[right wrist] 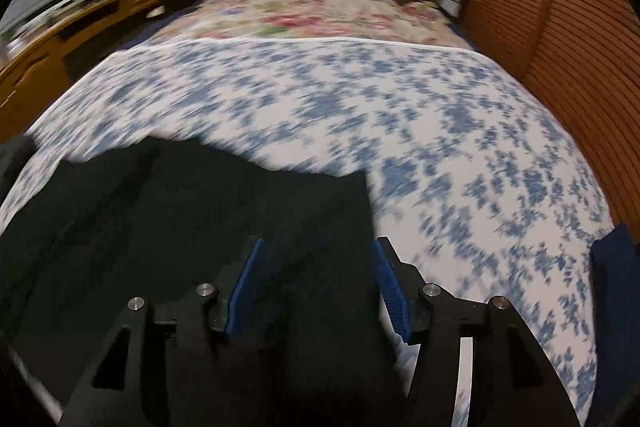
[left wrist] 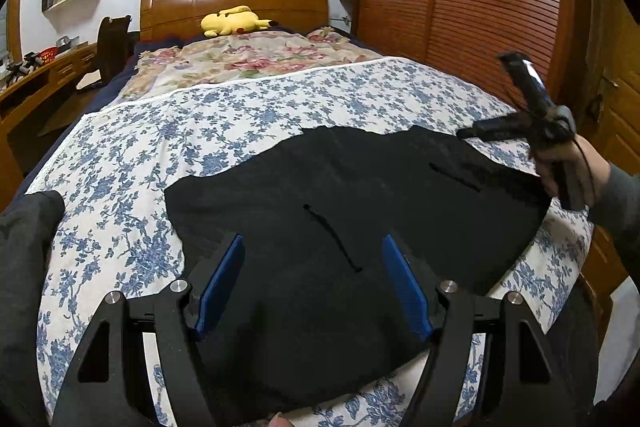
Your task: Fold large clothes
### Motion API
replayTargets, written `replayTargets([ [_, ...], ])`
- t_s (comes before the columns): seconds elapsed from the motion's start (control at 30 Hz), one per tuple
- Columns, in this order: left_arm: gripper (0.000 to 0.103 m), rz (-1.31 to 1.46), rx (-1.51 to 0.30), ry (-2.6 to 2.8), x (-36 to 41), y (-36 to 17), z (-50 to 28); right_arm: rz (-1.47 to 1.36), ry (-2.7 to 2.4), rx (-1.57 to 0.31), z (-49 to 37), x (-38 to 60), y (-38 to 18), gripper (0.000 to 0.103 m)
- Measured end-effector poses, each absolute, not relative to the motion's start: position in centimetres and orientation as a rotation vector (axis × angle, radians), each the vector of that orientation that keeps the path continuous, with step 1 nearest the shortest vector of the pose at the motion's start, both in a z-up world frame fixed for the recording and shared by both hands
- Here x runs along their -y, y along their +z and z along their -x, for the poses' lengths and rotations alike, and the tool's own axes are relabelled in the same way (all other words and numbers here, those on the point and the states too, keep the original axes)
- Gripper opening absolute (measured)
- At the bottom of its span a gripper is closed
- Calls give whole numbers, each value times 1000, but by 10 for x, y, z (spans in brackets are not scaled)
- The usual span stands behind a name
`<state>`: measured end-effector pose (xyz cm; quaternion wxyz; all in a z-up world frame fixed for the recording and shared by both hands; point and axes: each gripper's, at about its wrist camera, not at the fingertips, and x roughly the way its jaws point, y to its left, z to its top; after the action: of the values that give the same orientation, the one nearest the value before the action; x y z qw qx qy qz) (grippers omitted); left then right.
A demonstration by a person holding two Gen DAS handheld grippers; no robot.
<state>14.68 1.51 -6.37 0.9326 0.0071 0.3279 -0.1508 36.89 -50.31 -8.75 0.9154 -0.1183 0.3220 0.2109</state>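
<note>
Your left gripper (left wrist: 312, 283) hung low over the near part of the black garment (left wrist: 360, 195), blue pads spread apart and holding nothing. The garment lay flat on the blue-flowered bedspread (left wrist: 240, 107), near the foot of the bed. Your right gripper (right wrist: 316, 283) sat over its right edge, jaws apart and empty, probably placed to take that side for a fold.
</note>
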Motion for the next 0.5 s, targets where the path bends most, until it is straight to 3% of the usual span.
replayTargets([
  [0.5,73,-41,-693,-333,3,-72,-136,239,489,-641,-267,565,-126,58],
])
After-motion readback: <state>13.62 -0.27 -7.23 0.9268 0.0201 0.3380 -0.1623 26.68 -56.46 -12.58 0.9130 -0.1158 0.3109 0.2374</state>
